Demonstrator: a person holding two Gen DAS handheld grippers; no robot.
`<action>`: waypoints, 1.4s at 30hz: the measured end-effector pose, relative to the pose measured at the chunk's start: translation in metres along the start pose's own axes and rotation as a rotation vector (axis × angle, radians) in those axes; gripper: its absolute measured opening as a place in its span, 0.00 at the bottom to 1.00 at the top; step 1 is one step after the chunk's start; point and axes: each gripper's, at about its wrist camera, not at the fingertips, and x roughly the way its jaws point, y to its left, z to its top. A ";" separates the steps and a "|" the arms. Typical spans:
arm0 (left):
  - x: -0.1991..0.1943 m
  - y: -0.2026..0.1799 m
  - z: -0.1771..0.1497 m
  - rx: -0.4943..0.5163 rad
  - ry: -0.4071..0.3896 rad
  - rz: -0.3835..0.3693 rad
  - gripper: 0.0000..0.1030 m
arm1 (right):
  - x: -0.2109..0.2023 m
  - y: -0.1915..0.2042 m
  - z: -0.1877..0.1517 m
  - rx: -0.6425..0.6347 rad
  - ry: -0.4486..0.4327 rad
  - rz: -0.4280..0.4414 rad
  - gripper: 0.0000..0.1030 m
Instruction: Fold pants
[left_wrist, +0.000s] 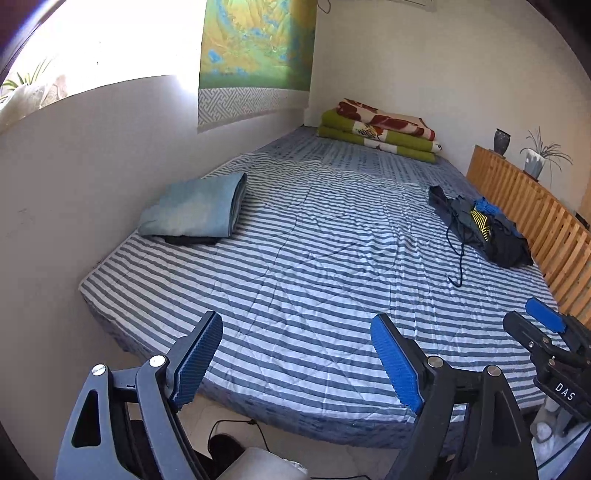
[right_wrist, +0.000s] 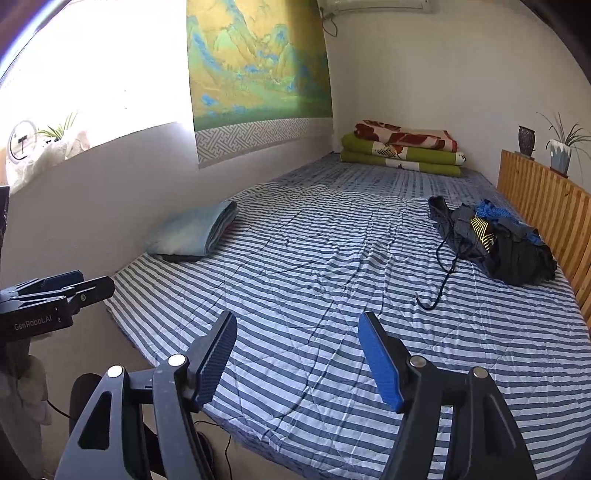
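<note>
**While both tongs gape, the pants wait by the headboard**

Where the striped quilt (right_wrist: 332, 295) spreads in soft blue-and-white bands, creased and stitched in diamonds, a crumpled heap of dark pants (right_wrist: 498, 243) lies near the slatted wooden headboard (right_wrist: 535, 206), a thin drawstring trailing loose; a folded pale-blue cloth (left_wrist: 195, 206) rests by the wall; the left gripper (left_wrist: 295, 354) stands spread wide with nothing between its ribbed blue pads; the right gripper (right_wrist: 297, 354) is likewise parted and empty; one black body reads "GenRobot.AI", the other "DAS".
</note>
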 end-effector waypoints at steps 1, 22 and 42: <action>0.004 0.001 0.001 -0.001 0.004 -0.001 0.83 | 0.003 -0.002 -0.001 0.002 0.008 -0.004 0.63; 0.055 0.002 0.011 0.019 0.035 0.001 0.83 | 0.028 -0.015 -0.014 0.007 0.063 -0.063 0.63; 0.060 -0.006 0.004 0.034 0.032 0.016 0.83 | 0.034 -0.019 -0.018 0.017 0.084 -0.068 0.63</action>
